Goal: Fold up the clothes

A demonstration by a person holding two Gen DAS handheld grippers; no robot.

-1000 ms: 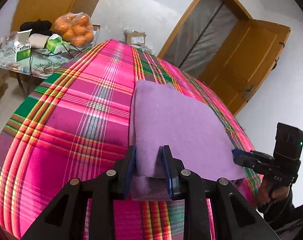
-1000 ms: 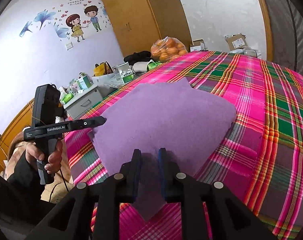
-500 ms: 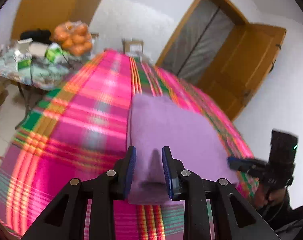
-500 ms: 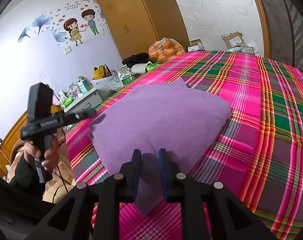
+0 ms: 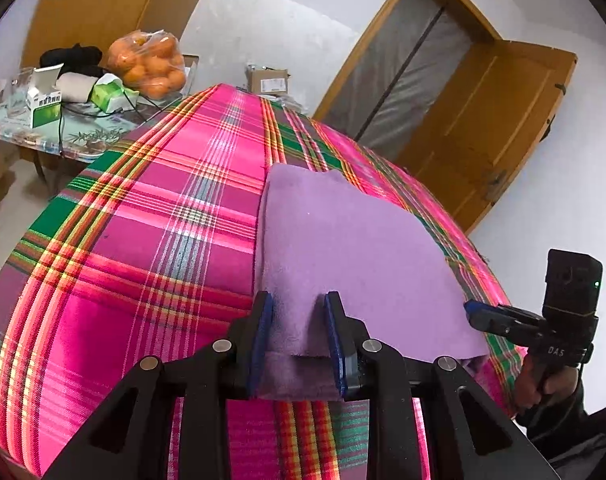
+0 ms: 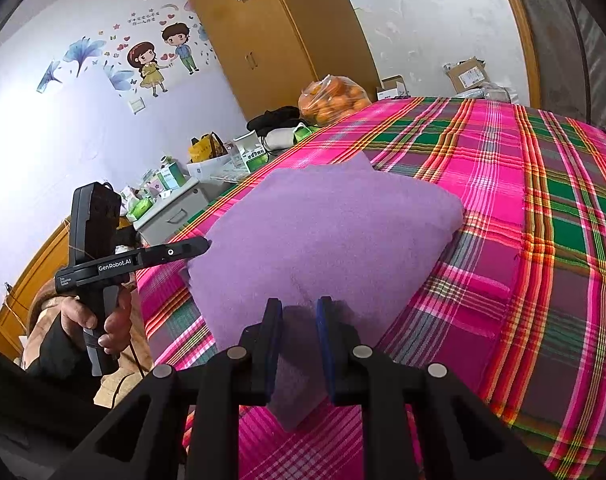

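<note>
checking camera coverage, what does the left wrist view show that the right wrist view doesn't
Only the left wrist view: the open wooden door and the right hand-held gripper from the side.

Only the right wrist view: the cartoon wall stickers, the wardrobe, and the left hand-held gripper from the side.

Both: the purple cloth gripped at its near corners, the plaid bedspread, the bag of oranges.

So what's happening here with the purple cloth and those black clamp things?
A person is folding a purple cloth on a bed with a pink plaid cover, using a handheld tool in each hand. The left tool pinches one near corner of the cloth, and the right tool pinches the other. The cloth is already doubled over, its far part lying flat on the cover. Oranges in a bag sit on a side table beyond.
</note>
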